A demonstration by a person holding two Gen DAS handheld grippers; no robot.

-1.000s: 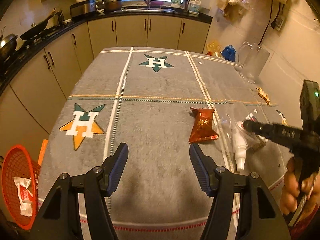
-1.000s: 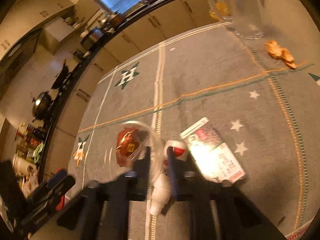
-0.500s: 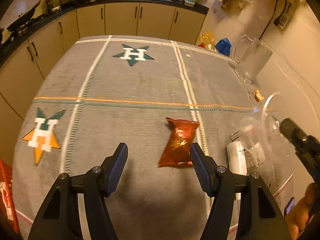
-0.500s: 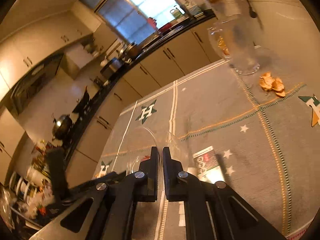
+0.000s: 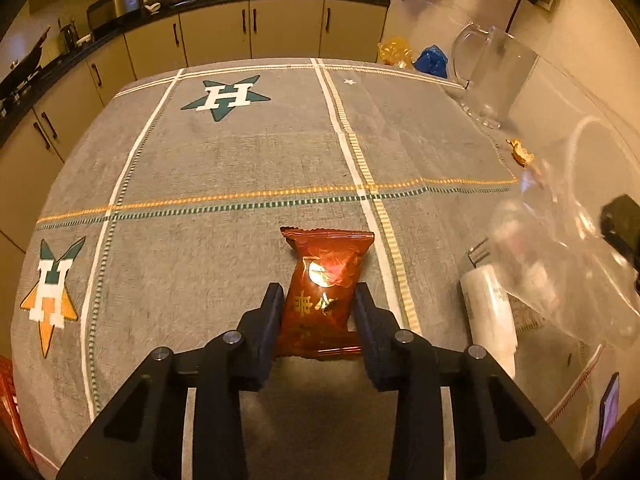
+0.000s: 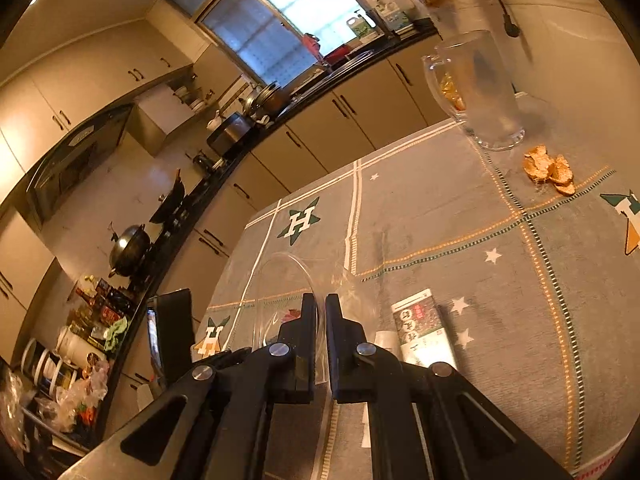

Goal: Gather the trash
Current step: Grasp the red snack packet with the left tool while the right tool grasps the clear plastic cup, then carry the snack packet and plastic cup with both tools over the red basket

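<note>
Red snack wrapper [image 5: 326,292]: lies flat on the grey cloth of the counter [image 5: 240,152], near its front edge, now between the fingers of the left hand-held gripper [image 5: 316,300]; a second ago it lay well ahead and to the right of them.
Left hand-held gripper: has come forward and down over the wrapper; its jaws are closing, and the pads look to be touching both long edges.
Right hand-held gripper [image 6: 320,312]: pressed together on the wall of a clear plastic cup [image 6: 280,292], which has come up off the cloth since a second ago.
Still on the counter: a white bottle [image 5: 488,312], a printed packet [image 6: 420,320], orange peel [image 6: 548,168].
Meaning: two pieces look secured; the lift and the drop-off remain.
</note>
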